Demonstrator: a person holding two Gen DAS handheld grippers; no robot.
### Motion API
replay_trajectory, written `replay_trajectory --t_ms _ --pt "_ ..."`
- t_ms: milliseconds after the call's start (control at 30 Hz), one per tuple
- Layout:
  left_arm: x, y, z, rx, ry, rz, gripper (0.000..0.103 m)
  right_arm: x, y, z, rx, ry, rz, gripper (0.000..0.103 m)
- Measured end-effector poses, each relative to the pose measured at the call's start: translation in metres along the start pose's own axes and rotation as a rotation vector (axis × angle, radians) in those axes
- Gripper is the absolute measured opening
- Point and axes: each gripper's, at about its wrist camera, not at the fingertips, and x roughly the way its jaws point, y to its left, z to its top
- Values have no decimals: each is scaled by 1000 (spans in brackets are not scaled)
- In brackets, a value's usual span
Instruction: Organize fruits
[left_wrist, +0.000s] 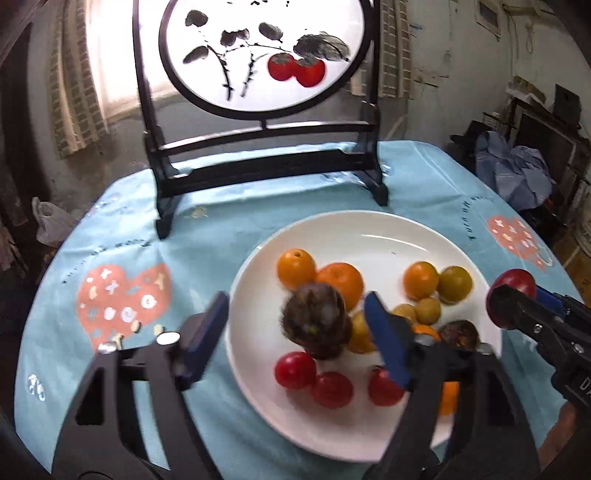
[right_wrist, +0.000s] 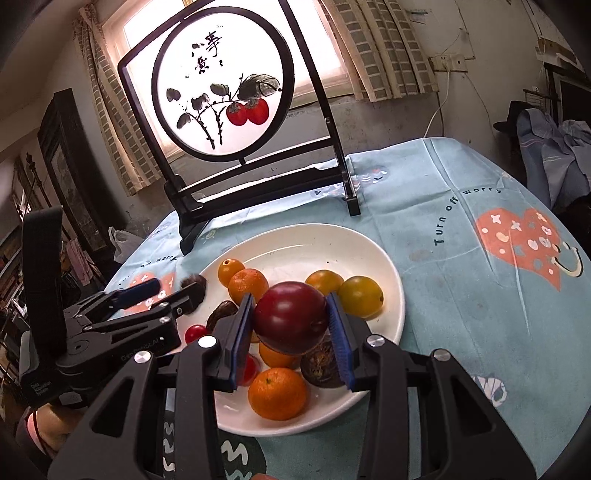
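Right wrist view shows the right gripper (right_wrist: 290, 325) clamped on a dark red plum (right_wrist: 290, 320) above the white plate (right_wrist: 388, 291), oranges at its 11 o'clock. The left gripper (left_wrist: 297, 326) stands apart around a blurred brown fuzzy fruit (left_wrist: 314, 317), pads clear. Lower the plum gently beside the red fruits before releasing.

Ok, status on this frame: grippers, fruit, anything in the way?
Left gripper open, fuzzy brown fruit loose between its fingers over the plate. Right gripper shut on dark red plum. Nothing blocking.
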Motion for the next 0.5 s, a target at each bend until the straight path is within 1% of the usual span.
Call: replay_trajectory --t_ms 33,67,133,267,300,333,367,400,433,467,500 --pt "-2 2 0 -7 -22 15 89 3 -1 2 0 1 1 40" --pt "-3 4 0 -5 -22 2 89 6 -1 4 -4 3 1 40" --pt "-5 8 0 -13 -1 -11 89 15 0 7 -13 14 -4 40" --pt "-12 18 -3 -32 9 1 90 34 4 12 -36 34 -14 40" --pt "-14 20 -4 -36 9 4 90 40 6 13 -42 43 -16 41" --pt "-17 21 -4 -40 9 7 93 45 7 13 -45 54 -19 41" --pt "-20 22 -5 -42 6 13 94 49 9 13 -49 67 -23 43" --pt "-24 23 -5 -39 2 20 94 52 10 12 -51 80 -21 52" --pt "-28 23 -5 -35 -6 25 95 53 11 10 -53 91 -18 55" --pt "-33 23 -6 -30 -14 29 97 52 13 10 -59 92 -13 63" --pt "-38 23 -7 -26 -22 33 97 48 15 9 -71 86 -9 66"
